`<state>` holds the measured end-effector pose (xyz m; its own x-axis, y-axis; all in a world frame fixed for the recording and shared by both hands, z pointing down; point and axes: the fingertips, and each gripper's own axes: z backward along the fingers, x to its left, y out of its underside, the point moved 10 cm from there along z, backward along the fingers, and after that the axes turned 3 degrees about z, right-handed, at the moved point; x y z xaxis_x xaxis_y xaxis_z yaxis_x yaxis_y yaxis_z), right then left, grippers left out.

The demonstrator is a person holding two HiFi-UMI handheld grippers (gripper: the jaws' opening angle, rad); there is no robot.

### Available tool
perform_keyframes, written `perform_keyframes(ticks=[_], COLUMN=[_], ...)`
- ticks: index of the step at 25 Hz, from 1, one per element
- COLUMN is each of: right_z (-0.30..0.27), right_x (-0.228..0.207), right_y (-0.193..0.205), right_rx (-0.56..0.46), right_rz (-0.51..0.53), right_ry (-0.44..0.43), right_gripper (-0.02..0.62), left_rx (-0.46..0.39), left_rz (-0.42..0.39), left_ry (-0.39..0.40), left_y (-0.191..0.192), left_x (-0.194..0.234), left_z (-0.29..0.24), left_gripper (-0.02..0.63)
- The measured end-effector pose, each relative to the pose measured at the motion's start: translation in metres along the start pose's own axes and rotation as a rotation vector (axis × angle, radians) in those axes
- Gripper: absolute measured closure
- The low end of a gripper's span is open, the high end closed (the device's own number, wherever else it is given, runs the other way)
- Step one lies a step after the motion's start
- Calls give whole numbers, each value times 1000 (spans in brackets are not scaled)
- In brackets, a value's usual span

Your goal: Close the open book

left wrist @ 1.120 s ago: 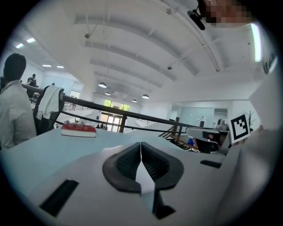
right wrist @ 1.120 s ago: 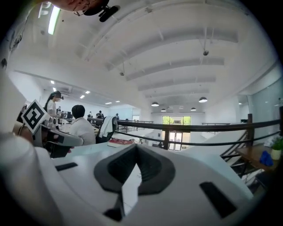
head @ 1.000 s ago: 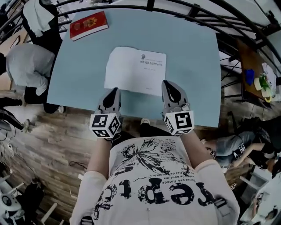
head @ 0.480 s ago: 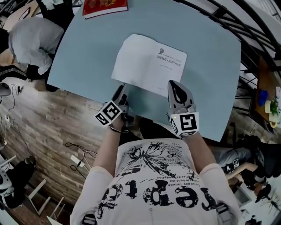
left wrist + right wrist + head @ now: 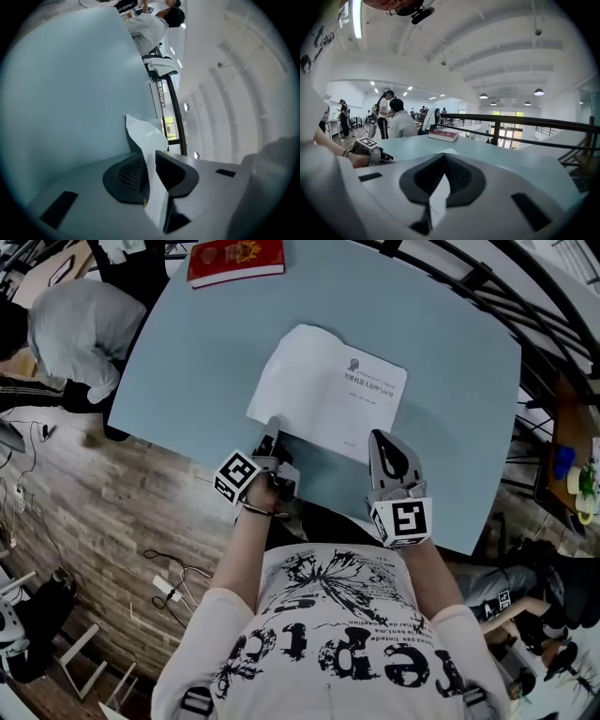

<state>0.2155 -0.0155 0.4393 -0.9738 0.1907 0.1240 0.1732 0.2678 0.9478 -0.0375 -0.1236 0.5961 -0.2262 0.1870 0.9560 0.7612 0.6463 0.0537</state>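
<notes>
The open white book [image 5: 328, 390] lies flat on the light blue table [image 5: 187, 362], with printed text on its right page. My left gripper [image 5: 272, 425] is rolled on its side at the book's near left corner. In the left gripper view a lifted page [image 5: 143, 136] runs between the closing jaws of that gripper [image 5: 150, 161], with a gap still showing. My right gripper [image 5: 382, 439] sits at the near right edge. There the jaws of the right gripper [image 5: 444, 161] meet on a page edge [image 5: 439, 199].
A closed red book [image 5: 234, 261] lies at the table's far left corner. A dark metal railing [image 5: 469, 277] curves round the far side. A person in grey [image 5: 66, 334] sits by the left edge. Wooden floor with cables lies below the near edge.
My left gripper rolled onto its side and dropped to the book's near left corner, taking a page between its jaws. The right gripper sank slightly, then held still at the near right edge.
</notes>
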Motion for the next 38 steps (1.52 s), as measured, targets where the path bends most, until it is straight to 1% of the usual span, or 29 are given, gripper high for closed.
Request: perform_keyframes(ticks=[1,2,4,7,10,12,16,18,21,25,28,30,33,35,38], right_z=[2,3,7,14,19,22,34,42,52,66,74,80,88,93,97], right_x=[-1,-2,-3,-5,-7,-9,-11,-13,-19,-28,-35,-40,-45,-47,-49], right_y=[-1,-1,-1,2,2,3,6,7,9,13,18,25,33,37,39], right_rx=[-1,-1,-3,-2,-13,-22,-31,-36,-45,-49,-49,-38,-24,-17,-1], right_rz=[1,2,1,-4,-16,-28,-50,-57,-69,-112,-135,-143,-158,-163,-166], right_ry=[6,13,27,43,58,70,95,110,141,180,204,224,247,254,262], right_gripper=[584,584,584,584,584,584,584,584,584,584,584,584,584,584,584], left_rx=[-3,-2,8,41,118,179,304,353,419,499,560,605,669,698,726], left_rz=[-14,-38,-117,-265,-382,-483,-709,-805,-913,-979,-1053,-1117,-1253,-1330,-1398], left_ry=[-1,6,37,94,162,197,227,230,231,226,208,182,123,91,57], left_y=[-1,-2,-3,2,11,19,43,55,70,85,98,109,126,135,144], left_x=[-1,-3,-10,-28,-48,-59,-76,-83,-91,-90,-86,-82,-77,-74,-69], left_z=[0,1,4,10,14,14,13,13,7,-3,-12,-17,-24,-28,-31], left_gripper=[541,558,569,580,584,586,586,586,586,584,584,584,584,584,583])
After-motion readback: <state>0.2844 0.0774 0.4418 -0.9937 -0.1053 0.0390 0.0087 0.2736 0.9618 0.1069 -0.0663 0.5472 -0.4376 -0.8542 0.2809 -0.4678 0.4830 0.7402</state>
